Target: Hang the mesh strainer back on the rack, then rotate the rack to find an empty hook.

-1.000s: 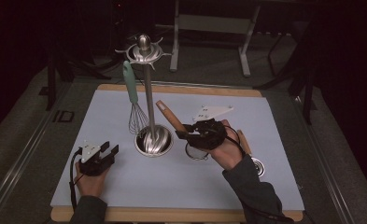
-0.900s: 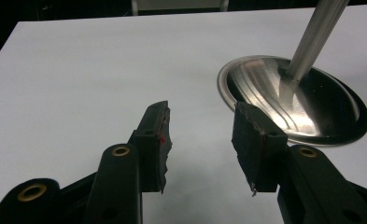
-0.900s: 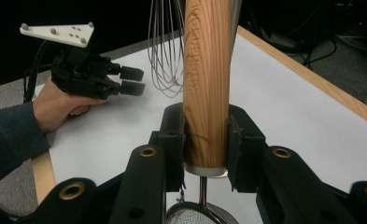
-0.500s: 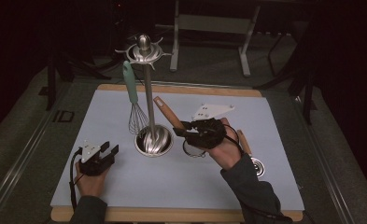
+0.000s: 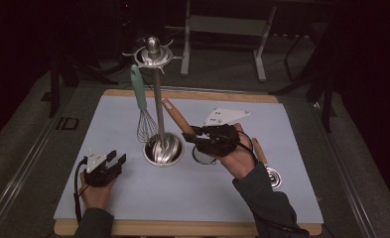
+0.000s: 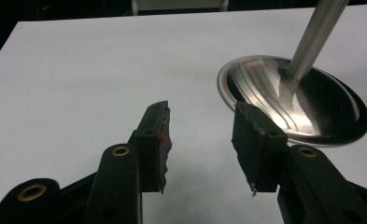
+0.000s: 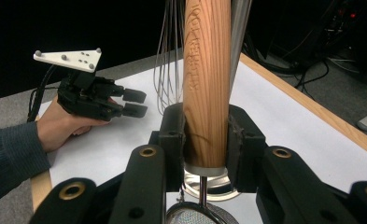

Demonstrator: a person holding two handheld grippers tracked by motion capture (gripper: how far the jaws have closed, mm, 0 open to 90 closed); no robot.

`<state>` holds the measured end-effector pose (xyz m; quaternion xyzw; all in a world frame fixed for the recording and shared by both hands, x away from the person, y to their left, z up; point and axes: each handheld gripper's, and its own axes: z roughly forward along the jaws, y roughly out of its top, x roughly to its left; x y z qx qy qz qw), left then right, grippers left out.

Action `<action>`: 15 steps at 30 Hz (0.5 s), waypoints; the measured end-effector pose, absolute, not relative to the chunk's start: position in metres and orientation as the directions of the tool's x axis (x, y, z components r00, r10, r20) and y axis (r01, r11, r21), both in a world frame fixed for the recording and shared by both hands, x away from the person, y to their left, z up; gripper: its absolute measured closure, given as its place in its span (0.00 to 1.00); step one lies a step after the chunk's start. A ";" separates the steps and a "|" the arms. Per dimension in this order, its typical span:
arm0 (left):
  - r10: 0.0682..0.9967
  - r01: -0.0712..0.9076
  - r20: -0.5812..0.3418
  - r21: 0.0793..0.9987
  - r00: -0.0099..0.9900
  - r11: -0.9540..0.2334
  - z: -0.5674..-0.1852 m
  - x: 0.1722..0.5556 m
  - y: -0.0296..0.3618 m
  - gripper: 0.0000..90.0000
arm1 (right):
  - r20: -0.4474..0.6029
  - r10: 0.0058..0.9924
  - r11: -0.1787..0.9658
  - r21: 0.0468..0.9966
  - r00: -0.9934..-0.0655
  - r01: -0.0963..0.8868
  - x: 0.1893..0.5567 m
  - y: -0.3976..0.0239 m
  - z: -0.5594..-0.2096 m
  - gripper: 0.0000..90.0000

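Right gripper pinches the wooden handle of a strainer, tilted up just right of the utensil stand. Left gripper rests on the mat, jaws spread, nothing between them.

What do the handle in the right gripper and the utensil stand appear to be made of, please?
The handle looks like unvarnished light wood: visible grain and stamped lettering. The stand appears to be polished metal, probably steel: its base mirrors light in bright streaks.
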<state>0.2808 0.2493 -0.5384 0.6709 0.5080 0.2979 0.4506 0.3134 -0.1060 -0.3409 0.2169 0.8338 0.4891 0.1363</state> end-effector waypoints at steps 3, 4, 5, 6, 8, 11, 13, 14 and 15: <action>0.950 0.413 -0.058 0.907 0.306 -0.078 -0.538 0.281 0.249 0.63 | -0.019 0.497 0.422 0.879 -0.868 0.222 0.313 -0.106 -0.340 0.79; 0.950 0.414 -0.059 0.907 0.306 -0.077 -0.538 0.281 0.249 0.63 | -0.019 0.498 0.419 0.881 -0.867 0.221 0.313 -0.106 -0.340 0.79; 0.950 0.414 -0.059 0.907 0.306 -0.077 -0.538 0.281 0.249 0.63 | -0.019 0.498 0.415 0.883 -0.867 0.219 0.312 -0.106 -0.340 0.79; 0.950 0.415 -0.062 0.907 0.305 -0.074 -0.538 0.281 0.249 0.63 | -0.020 0.498 0.414 0.884 -0.867 0.217 0.312 -0.106 -0.339 0.79; 0.950 0.414 -0.060 0.907 0.306 -0.076 -0.538 0.281 0.249 0.63 | -0.023 0.499 0.408 0.888 -0.866 0.212 0.312 -0.106 -0.338 0.79; 0.950 0.414 -0.058 0.907 0.306 -0.078 -0.538 0.281 0.249 0.63 | -0.021 0.502 0.398 0.893 -0.864 0.209 0.311 -0.105 -0.337 0.79; 0.950 0.414 -0.058 0.907 0.306 -0.079 -0.538 0.281 0.249 0.63 | -0.028 0.504 0.391 0.899 -0.863 0.199 0.311 -0.105 -0.335 0.79; 0.950 0.413 -0.058 0.907 0.307 -0.078 -0.538 0.281 0.249 0.63 | -0.032 0.506 0.389 0.900 -0.862 0.195 0.310 -0.105 -0.334 0.79; 0.950 0.414 -0.057 0.907 0.307 -0.079 -0.538 0.281 0.249 0.63 | -0.035 0.504 0.387 0.902 -0.863 0.190 0.310 -0.104 -0.333 0.79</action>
